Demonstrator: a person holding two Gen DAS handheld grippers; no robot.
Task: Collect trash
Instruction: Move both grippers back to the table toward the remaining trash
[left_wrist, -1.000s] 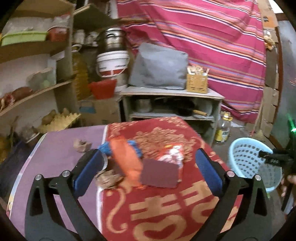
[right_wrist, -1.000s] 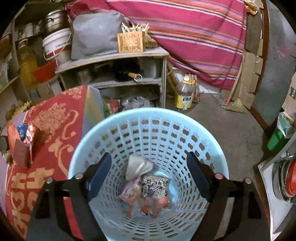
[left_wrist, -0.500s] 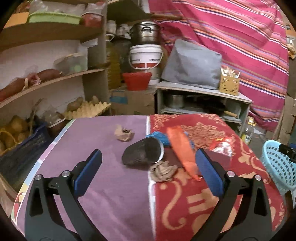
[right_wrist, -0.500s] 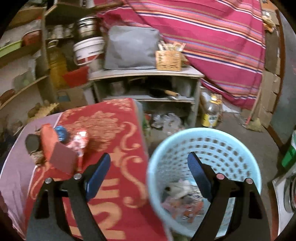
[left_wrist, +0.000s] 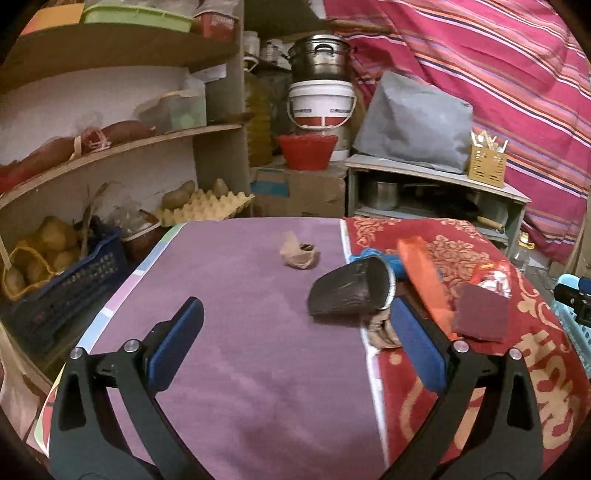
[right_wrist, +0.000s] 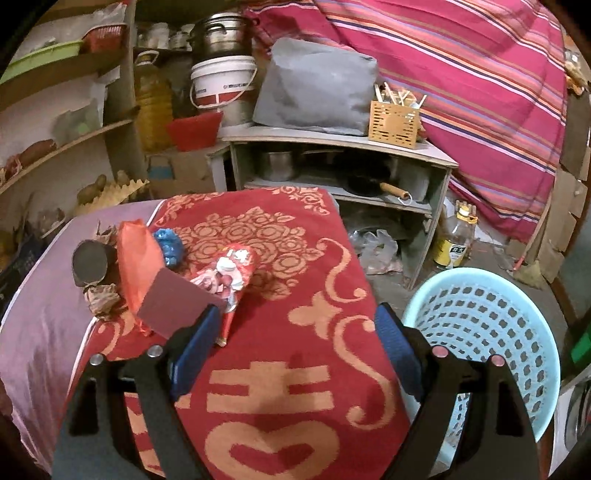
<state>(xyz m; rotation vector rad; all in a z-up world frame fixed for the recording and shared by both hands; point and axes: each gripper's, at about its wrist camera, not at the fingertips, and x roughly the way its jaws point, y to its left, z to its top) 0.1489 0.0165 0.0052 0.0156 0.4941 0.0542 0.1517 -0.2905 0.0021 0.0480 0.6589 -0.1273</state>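
Note:
Trash lies in a heap on the table: a dark paper cup (left_wrist: 351, 291) (right_wrist: 88, 263) on its side, an orange wrapper (left_wrist: 423, 277) (right_wrist: 137, 266), a maroon card (left_wrist: 482, 312) (right_wrist: 177, 308), a red and white snack packet (left_wrist: 495, 275) (right_wrist: 227, 275), a blue crumpled scrap (left_wrist: 376, 256) (right_wrist: 168, 245) and brown paper wads (left_wrist: 299, 253) (left_wrist: 380, 328). My left gripper (left_wrist: 291, 339) is open over the purple cloth, the cup just ahead of its right finger. My right gripper (right_wrist: 295, 343) is open and empty over the red cloth, the card by its left finger.
A light blue perforated basket (right_wrist: 491, 332) (left_wrist: 574, 317) stands on the floor right of the table. Shelves with potatoes and egg trays (left_wrist: 199, 206) line the left. A low grey shelf unit (right_wrist: 332, 162) and a bottle (right_wrist: 454, 240) stand behind the table.
My left gripper has swung left from the red cloth to the purple cloth. My right gripper has left the basket and moved over the red cloth toward the trash heap.

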